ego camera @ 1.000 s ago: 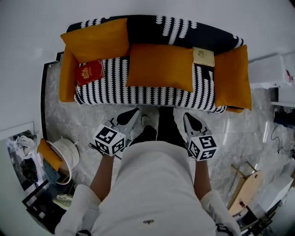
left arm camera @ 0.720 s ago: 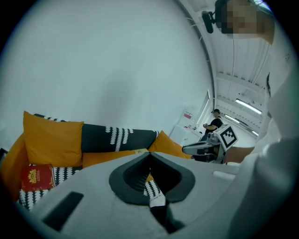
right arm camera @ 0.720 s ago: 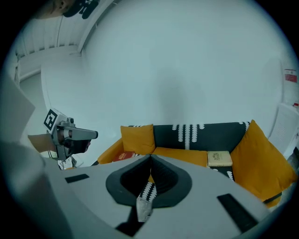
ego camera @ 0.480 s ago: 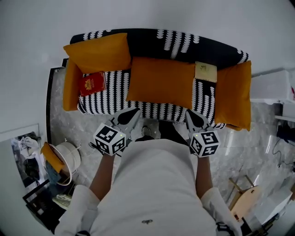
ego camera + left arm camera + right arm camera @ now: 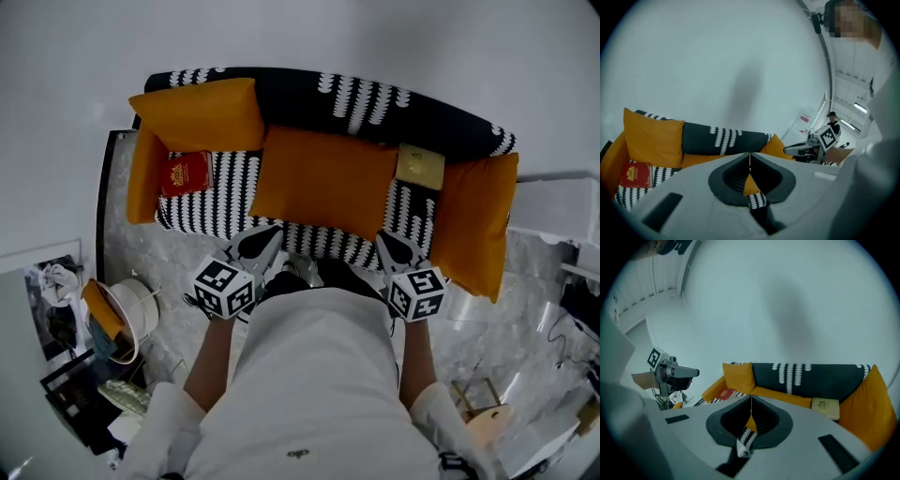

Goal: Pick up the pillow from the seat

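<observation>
A large orange pillow (image 5: 323,183) lies flat on the middle of the black-and-white patterned sofa seat (image 5: 230,202). My left gripper (image 5: 274,231) hangs over the seat's front edge, just short of the pillow's near left corner. My right gripper (image 5: 386,238) is at the front edge by the pillow's near right corner. Both are shut with nothing between the jaws. The left gripper view has the shut tips (image 5: 750,155) pointing at the pillow (image 5: 701,159). The same pillow (image 5: 785,397) lies beyond the tips (image 5: 751,398) in the right gripper view.
Other orange pillows rest at the back left (image 5: 199,112), the left arm (image 5: 145,178) and the right arm (image 5: 473,225). A red book (image 5: 185,173) and a beige book (image 5: 419,166) lie on the seat. A white basket (image 5: 131,305) stands on the floor at left, a wooden stool (image 5: 487,427) at lower right.
The person has stepped closer to the sofa. Both grippers have moved forward from over the floor to the seat's front edge, still shut.
</observation>
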`<action>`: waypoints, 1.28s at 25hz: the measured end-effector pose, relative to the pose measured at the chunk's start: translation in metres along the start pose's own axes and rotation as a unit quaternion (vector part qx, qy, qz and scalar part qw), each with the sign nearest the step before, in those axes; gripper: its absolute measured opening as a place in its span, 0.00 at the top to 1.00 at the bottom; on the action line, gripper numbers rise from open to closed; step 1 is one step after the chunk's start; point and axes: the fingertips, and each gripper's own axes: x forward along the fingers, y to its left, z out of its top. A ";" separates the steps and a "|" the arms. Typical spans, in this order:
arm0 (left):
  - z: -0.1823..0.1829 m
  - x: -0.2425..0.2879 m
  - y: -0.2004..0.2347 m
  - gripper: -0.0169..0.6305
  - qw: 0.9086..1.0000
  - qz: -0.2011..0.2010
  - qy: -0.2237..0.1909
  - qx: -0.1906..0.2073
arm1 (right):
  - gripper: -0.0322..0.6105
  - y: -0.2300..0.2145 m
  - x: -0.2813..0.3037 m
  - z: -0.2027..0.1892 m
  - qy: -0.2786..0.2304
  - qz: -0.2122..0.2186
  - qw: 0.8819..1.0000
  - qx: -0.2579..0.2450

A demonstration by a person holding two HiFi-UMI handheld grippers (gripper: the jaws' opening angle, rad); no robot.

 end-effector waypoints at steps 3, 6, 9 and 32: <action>-0.001 0.007 0.005 0.96 1.000 0.016 0.008 -0.015 | 0.94 -0.012 0.009 -0.001 0.017 0.015 1.000 -0.001; -0.012 0.014 0.011 0.96 0.999 0.025 0.025 -0.030 | 0.94 -0.020 0.020 -0.008 0.035 0.029 0.999 0.005; -0.025 0.024 0.020 0.96 0.998 0.024 0.042 -0.048 | 0.94 -0.026 0.033 -0.016 0.056 0.040 0.998 0.006; -0.129 0.122 0.149 0.87 0.985 0.008 0.139 -0.102 | 0.94 -0.096 0.137 -0.115 0.145 0.007 0.985 0.089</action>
